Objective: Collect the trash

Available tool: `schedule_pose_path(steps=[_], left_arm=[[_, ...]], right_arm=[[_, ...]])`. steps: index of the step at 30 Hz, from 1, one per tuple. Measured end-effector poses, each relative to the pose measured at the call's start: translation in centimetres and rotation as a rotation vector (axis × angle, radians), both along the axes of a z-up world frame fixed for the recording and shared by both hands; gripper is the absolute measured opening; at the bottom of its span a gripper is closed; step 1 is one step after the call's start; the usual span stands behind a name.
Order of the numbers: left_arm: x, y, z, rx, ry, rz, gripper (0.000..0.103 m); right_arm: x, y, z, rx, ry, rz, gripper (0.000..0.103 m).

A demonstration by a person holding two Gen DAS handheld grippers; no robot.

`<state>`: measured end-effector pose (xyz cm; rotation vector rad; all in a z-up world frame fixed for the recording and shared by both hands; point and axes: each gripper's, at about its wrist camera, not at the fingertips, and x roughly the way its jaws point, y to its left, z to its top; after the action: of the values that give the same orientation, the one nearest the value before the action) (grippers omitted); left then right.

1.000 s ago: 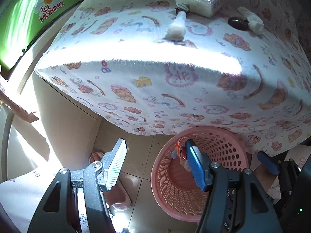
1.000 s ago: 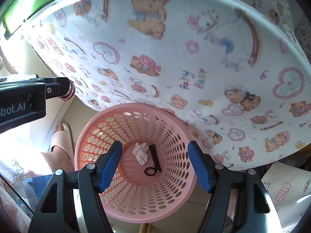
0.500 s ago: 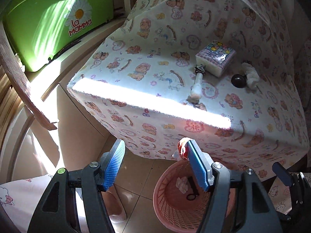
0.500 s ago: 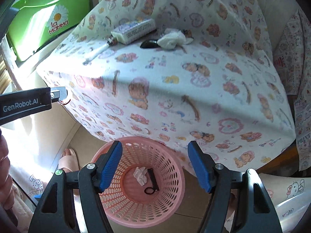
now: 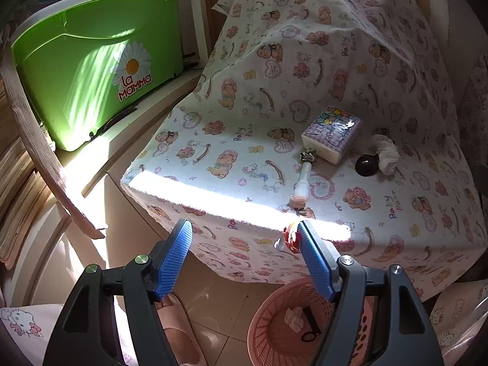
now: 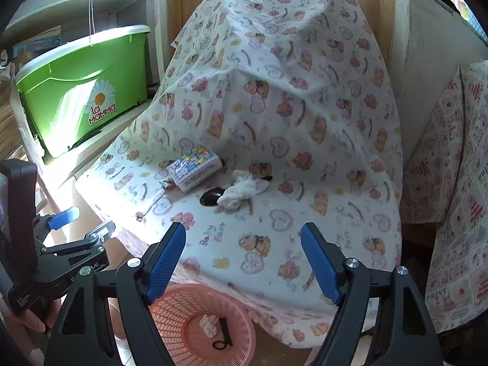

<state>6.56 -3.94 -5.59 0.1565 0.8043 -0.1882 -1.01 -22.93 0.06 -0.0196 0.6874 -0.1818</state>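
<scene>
Once low, grippers [image 6: 243,259] above basket [image 6: 241,314] now.

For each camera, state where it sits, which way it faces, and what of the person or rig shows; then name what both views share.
Left wrist: sits on the left gripper, looks forward and down past the table's near corner; open jaws, a red scrap stuck on one finger.
Right wrist: sits on the right gripper, faces the table top; open jaws, the left gripper and hand at the left edge.
Shared: pink basket, tissue pack, crumpled tissue, green bin.
</scene>
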Motion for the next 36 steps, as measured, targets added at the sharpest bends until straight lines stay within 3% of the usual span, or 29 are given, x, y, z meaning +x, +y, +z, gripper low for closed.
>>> schedule_pose_path(steps=[4, 10, 13, 15, 17, 21, 27, 29, 36], left_arm=[[0.5, -0.3, -0.1, -0.005, -0.014, -0.003, 0.09], [1.2, -0.9, -1.1, 0.006, -0.014, 0.019, 0.091], [1.3, -1.7, -1.3, -0.003, -0.03, -0.01, 0.091], [1.2, -2.2, -1.1, -0.031, -0.037, -0.042, 0.088], [1.2, -3.1, -0.8, -0.046, -0.051, -0.091, 0.083], [1.8, -4.6, -0.8, 0.0, -0.077, -0.128, 0.069], [3.7, -4.5, -1.4, -0.06, -0.008, -0.148, 0.05], [4.1, -4.1, -1.8, -0.094, 0.02, -0.145, 0.037], [4.1, -3.4, -2.1, -0.122, 0.043, -0.142, 0.036]], right_arm=[[1.3, -2.4, 1.4, -0.047, -0.014, -0.022, 0.08], [2.2, -5.4, -0.3, -0.049, -0.013, -0.098, 0.08], [2.6, -6.8, -1.6, 0.045, 0.029, -0.136, 0.08], [2.9, -7.4, -1.8, 0.103, 0.039, -0.135, 0.08], [2.9, -7.5, -1.6, 0.058, 0.024, -0.16, 0.08], [2.9, -7.5, -1.0, 0.045, -0.001, -0.16, 0.081], [3.1, -7.1, -1.4, 0.06, 0.013, -0.15, 0.081], [3.1, -6.8, -1.4, 0.062, 0.011, -0.131, 0.081], [3.2, -6.2, -1.5, 0.076, 0.018, -0.109, 0.081]])
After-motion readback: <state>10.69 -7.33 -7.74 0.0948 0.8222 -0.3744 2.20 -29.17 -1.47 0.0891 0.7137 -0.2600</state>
